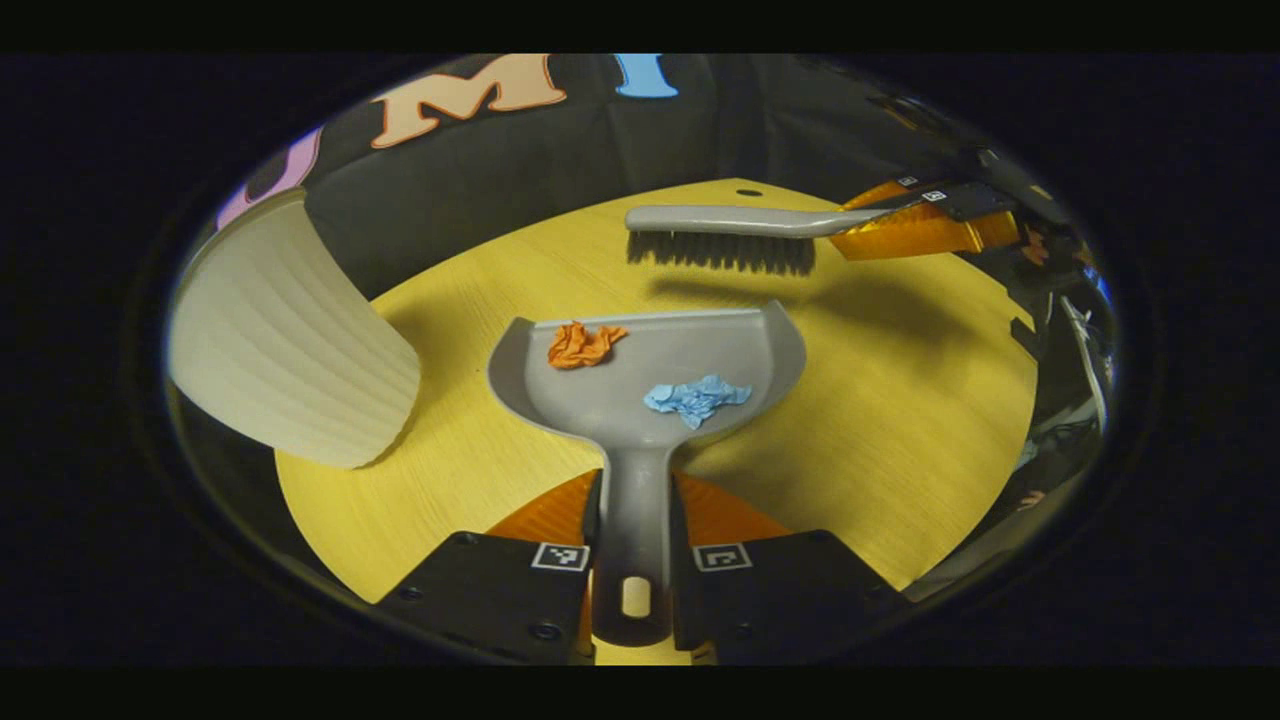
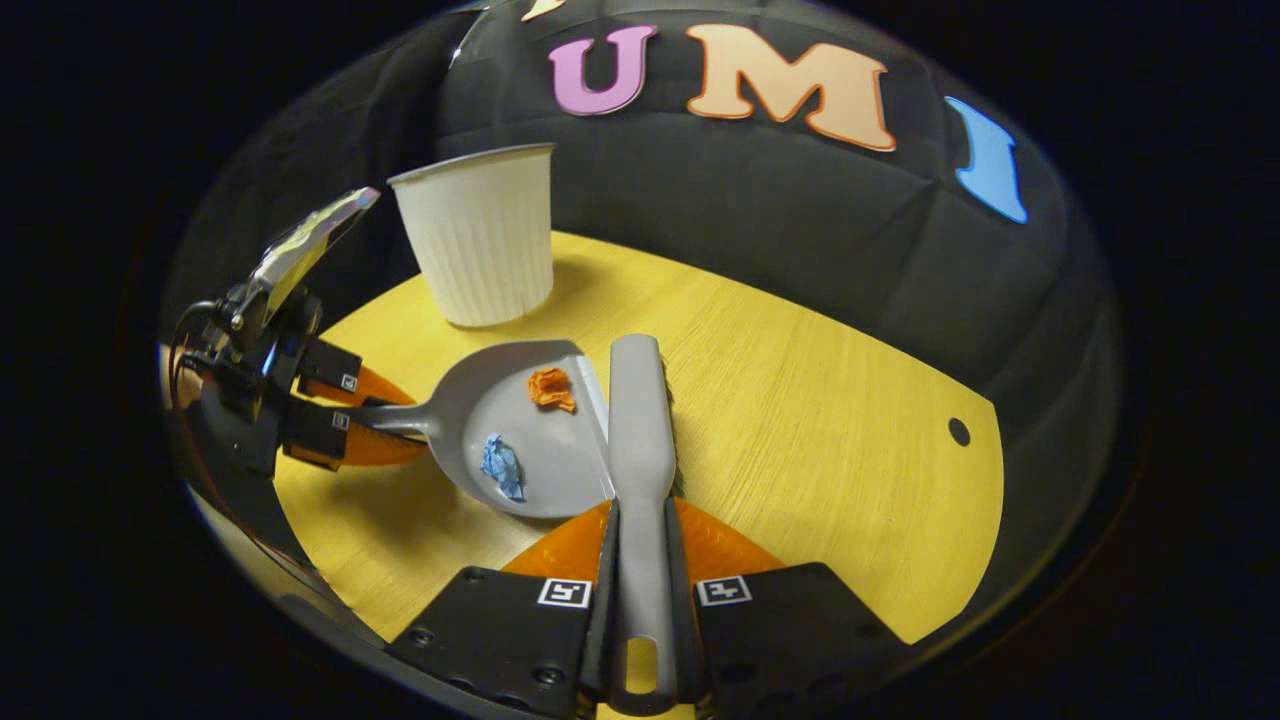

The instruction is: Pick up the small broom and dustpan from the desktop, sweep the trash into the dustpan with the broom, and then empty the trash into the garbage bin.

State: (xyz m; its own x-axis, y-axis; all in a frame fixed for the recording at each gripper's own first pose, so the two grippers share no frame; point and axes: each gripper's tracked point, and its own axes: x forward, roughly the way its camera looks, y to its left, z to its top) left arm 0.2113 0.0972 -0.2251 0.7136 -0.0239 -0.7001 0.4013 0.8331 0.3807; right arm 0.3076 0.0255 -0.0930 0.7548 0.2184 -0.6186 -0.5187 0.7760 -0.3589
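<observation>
My left gripper [image 1: 636, 505] is shut on the handle of the grey dustpan [image 1: 650, 375], which is held over the yellow desktop [image 1: 900, 430]. In the pan lie an orange paper scrap [image 1: 582, 344] and a blue paper scrap [image 1: 697, 398]. My right gripper [image 2: 640, 540] is shut on the handle of the grey broom [image 2: 638, 420], whose head hangs just past the pan's open lip. In the left gripper view the broom [image 1: 720, 232] hovers beyond the pan with the right gripper [image 1: 915, 225] at its handle. In the right gripper view I see the dustpan [image 2: 525, 440], both scraps inside it, and the left gripper [image 2: 335, 415].
A white ribbed garbage bin [image 1: 290, 350] stands on the desktop's far left; in the right gripper view the bin [image 2: 480, 235] rises just behind the pan. A small hole [image 2: 958, 431] pierces the desktop near its right edge. Black cloth walls the booth behind.
</observation>
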